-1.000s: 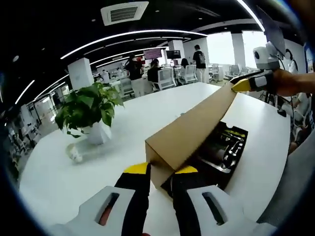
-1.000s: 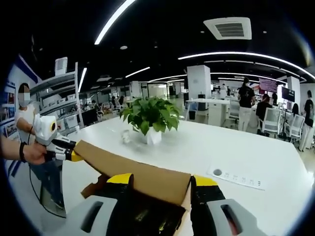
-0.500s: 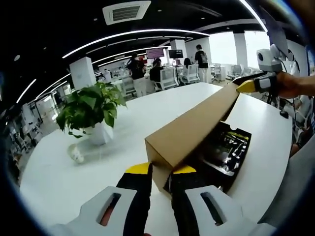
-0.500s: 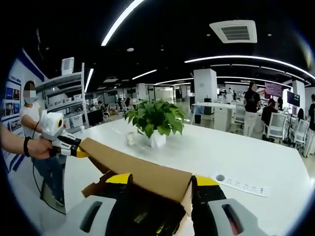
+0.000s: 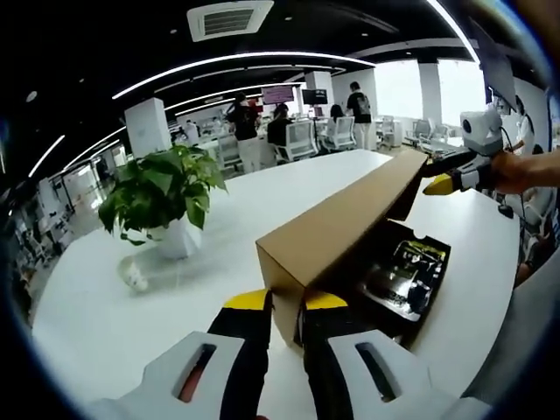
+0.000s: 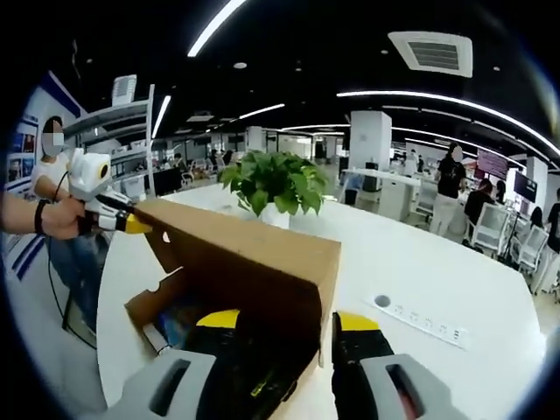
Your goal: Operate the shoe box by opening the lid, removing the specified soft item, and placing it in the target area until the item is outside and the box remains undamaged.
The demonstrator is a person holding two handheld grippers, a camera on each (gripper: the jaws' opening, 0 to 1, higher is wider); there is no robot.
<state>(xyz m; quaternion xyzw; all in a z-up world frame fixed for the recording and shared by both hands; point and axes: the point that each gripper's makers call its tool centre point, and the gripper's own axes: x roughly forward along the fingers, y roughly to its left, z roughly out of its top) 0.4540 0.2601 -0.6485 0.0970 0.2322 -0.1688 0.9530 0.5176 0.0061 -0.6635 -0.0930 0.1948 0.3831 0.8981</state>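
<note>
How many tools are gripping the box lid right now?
2. The left tool clamps one end of the raised cardboard lid; the right tool clamps the opposite end, and it appears in the left gripper view at the lid's far end.

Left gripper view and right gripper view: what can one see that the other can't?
Left gripper view alone: the shiny dark item lying in the box, and a small white thing on the table beside the plant pot.

Right gripper view alone: a strip of sockets set in the white table, and shelves at the room's edge.

Both: the cardboard lid lifted off the shoe box, each hand-held gripper shut on one end of it, and the potted plant.
</note>
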